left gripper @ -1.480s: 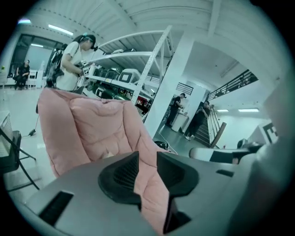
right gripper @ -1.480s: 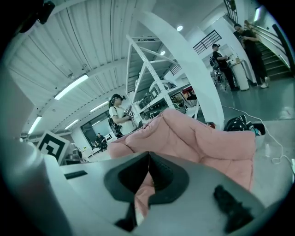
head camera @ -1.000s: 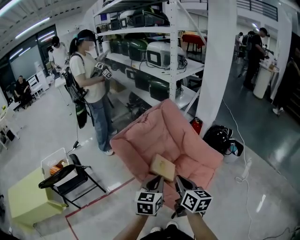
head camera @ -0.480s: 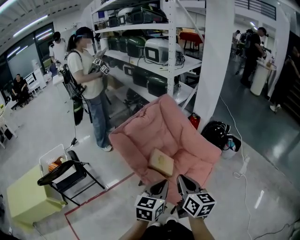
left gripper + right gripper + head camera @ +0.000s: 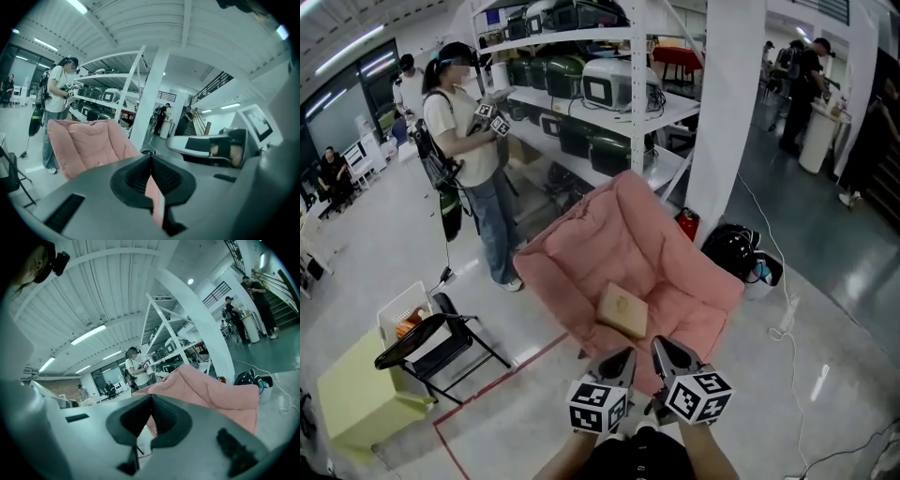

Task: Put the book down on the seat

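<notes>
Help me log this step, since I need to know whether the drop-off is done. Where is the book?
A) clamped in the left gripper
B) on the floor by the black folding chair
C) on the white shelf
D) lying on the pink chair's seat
D: the book lies flat on the pink chair, beyond the tips of the left gripper and right gripper, both shut and empty.
</notes>
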Available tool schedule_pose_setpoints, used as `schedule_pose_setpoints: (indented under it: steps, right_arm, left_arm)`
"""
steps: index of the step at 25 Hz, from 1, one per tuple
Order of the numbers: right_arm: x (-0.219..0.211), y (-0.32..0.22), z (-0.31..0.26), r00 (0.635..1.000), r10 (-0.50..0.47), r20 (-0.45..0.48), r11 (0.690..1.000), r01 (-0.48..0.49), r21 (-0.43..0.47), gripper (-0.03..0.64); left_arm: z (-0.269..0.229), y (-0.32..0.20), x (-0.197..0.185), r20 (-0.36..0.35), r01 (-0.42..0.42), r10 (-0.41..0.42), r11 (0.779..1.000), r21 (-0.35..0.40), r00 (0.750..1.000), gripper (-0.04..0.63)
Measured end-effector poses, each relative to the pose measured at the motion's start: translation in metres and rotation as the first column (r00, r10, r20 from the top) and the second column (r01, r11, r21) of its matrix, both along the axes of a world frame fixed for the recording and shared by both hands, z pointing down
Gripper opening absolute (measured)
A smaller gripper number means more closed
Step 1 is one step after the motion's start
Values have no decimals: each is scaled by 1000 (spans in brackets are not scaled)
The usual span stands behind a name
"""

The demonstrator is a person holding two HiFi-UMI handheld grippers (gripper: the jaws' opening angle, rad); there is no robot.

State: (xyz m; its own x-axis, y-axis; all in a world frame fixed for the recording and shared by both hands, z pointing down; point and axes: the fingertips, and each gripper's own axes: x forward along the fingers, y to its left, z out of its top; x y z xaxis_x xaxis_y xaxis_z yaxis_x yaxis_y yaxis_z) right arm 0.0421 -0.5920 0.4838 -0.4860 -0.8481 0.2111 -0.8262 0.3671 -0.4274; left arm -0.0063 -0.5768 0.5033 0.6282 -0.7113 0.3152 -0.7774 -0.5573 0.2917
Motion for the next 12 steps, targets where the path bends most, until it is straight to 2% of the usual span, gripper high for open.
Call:
schedule_pose_setpoints:
  steps: [12]
  right_arm:
    - [-7,-14,8,999,-37,14,999,37,-23,12]
  left_arm:
    - [10,-12,-3,8,26,-26,999,-32,1000,11]
